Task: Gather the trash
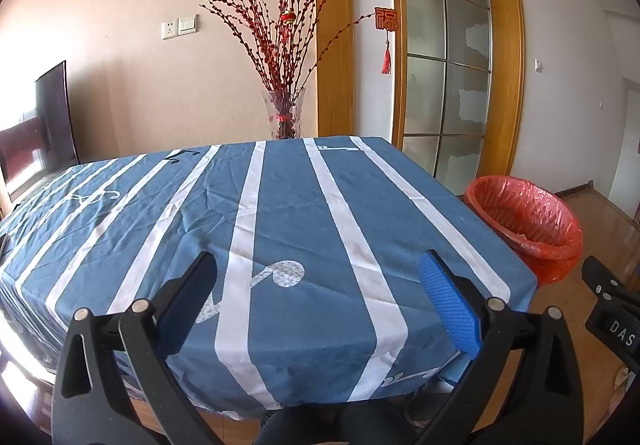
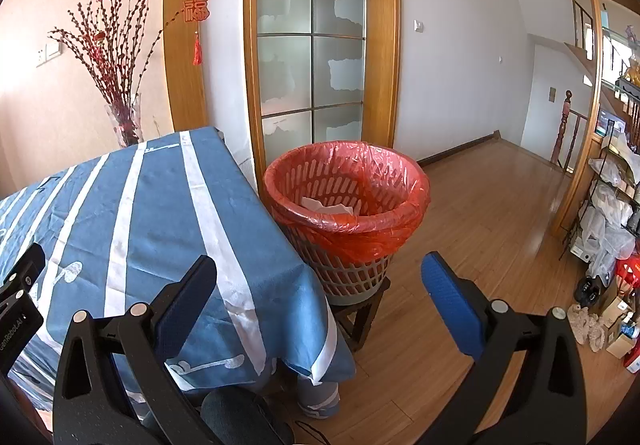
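White crumpled paper (image 2: 326, 207) lies at the bottom of the waste basket (image 2: 352, 269), which is lined with a red bag (image 2: 360, 233) and stands on a small dark stool (image 2: 360, 315) touching the right corner of the table. The table wears a blue cloth with white stripes (image 1: 280, 213). The left gripper (image 1: 320, 297) hangs over the cloth, fingers spread and empty; the right gripper (image 2: 320, 297) faces the basket, likewise spread wide. Behind, a glass vase of red branches (image 1: 285, 117).
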Motion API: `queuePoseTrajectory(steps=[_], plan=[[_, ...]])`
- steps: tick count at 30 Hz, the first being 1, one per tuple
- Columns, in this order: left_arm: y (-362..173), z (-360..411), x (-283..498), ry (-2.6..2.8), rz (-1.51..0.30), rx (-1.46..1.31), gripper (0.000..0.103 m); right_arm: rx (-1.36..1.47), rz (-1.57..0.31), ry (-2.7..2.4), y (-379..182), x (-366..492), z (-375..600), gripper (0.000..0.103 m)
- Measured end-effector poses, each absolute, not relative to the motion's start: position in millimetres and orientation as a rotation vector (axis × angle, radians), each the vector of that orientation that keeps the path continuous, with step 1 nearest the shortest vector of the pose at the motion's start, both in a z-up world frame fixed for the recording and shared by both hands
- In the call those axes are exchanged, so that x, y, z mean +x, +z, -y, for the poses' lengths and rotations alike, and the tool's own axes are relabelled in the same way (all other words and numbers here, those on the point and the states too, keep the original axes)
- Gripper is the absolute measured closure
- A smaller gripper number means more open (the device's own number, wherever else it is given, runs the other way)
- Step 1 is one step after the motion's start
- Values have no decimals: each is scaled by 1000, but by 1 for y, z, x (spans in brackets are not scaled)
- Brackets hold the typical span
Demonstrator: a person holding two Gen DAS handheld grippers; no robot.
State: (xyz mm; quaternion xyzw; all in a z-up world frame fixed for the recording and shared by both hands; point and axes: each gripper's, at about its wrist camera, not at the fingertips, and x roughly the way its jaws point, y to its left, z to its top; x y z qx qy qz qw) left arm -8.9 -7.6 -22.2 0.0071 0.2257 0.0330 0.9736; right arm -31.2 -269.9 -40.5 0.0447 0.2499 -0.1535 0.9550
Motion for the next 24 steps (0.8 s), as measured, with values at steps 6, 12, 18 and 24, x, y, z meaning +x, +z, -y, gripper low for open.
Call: queuePoseTrajectory(steps=[6,12,18,24], plan=[[-23,7,-8,65,-460,10,4,89,-504,-314,-41,-32,270,2],[-24,8,-7,63,-465,8,4,89,-500,-314,-40,-33,272,2],[-25,8,-7,62,-466,8,4,89,-498,-314,-39,-33,272,2],[-26,9,-7,61,-467,8,4,88,-499,-314,-40,-33,272,2]])
